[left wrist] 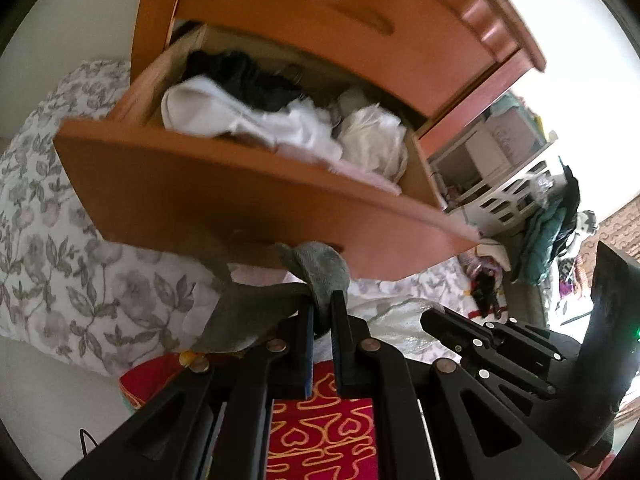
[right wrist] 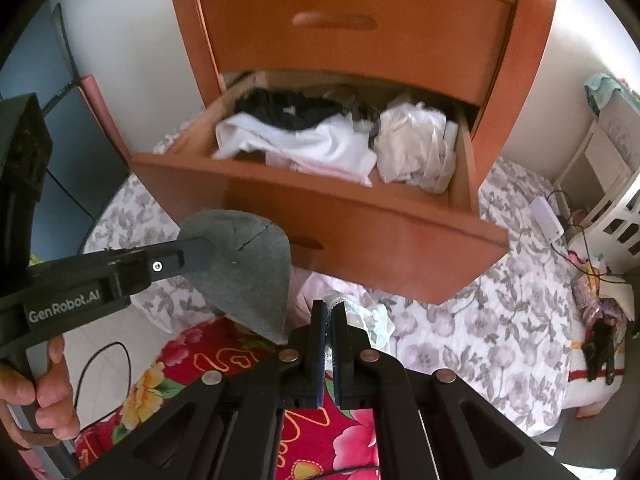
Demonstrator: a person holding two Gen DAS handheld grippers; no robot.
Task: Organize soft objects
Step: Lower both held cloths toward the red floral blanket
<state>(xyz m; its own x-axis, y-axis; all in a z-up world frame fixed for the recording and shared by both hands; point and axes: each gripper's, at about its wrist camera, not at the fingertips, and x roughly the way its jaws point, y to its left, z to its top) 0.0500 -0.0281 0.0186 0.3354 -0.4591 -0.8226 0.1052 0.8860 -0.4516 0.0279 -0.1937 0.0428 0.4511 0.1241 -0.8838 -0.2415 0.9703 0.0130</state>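
Observation:
My left gripper (left wrist: 322, 312) is shut on a grey soft garment (left wrist: 320, 268) and holds it below the front of an open wooden drawer (left wrist: 248, 196). The same grey garment (right wrist: 244, 268) shows in the right wrist view, hanging from the left gripper (right wrist: 200, 258). My right gripper (right wrist: 329, 320) is shut on a white lacy garment (right wrist: 372, 320) that trails to its right. The drawer (right wrist: 360, 224) holds white clothes (right wrist: 320, 144), black clothes (right wrist: 288, 110) and a crumpled white bundle (right wrist: 416, 144).
The wooden nightstand (right wrist: 360, 32) has a shut upper drawer. A floral bedsheet (right wrist: 500, 312) and a red flowered blanket (right wrist: 312, 432) lie below. A white basket (left wrist: 508, 196) with piled clothes (left wrist: 552, 236) stands at the right. A charger with a cable (right wrist: 544, 212) lies on the bed.

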